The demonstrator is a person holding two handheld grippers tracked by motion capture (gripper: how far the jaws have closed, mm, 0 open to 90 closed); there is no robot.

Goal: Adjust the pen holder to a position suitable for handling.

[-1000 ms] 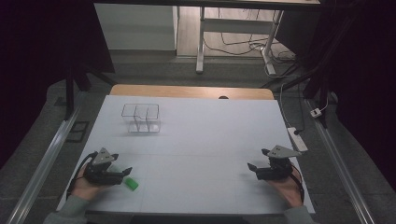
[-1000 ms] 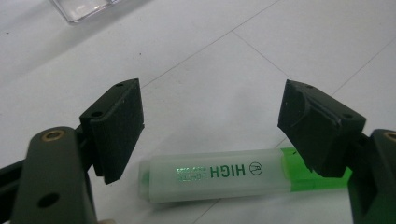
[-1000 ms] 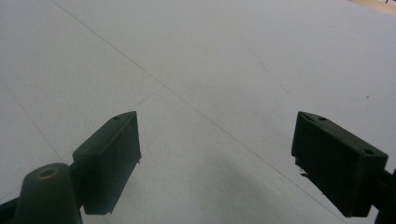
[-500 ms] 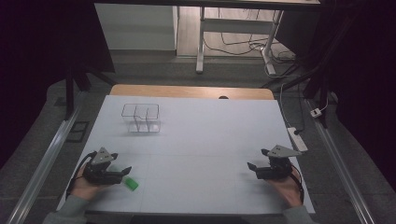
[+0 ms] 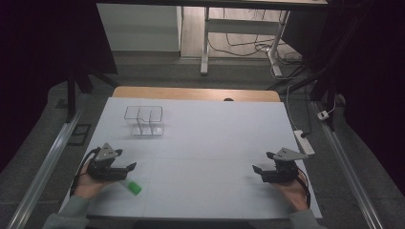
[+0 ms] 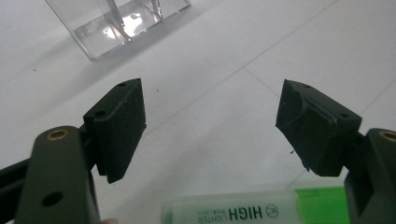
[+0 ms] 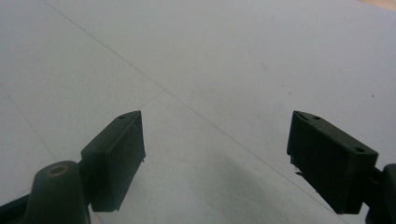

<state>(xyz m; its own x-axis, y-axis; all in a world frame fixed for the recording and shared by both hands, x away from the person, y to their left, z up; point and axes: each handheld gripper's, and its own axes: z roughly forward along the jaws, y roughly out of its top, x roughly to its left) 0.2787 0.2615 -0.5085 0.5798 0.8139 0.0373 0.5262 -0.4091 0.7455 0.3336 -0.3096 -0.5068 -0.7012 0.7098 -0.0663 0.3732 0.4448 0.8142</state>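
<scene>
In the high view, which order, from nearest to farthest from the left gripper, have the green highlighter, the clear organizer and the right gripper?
From the left gripper:
1. Green highlighter, just below its jaws, near the table's front edge.
2. Clear organizer, farther back on the left.
3. Right gripper, across the table.

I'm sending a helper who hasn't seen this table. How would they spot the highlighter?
On the white table, look at the near left edge, just beside the left gripper. The green highlighter lies flat there, the one bright-coloured thing; the clear organiser stands farther back.
</scene>
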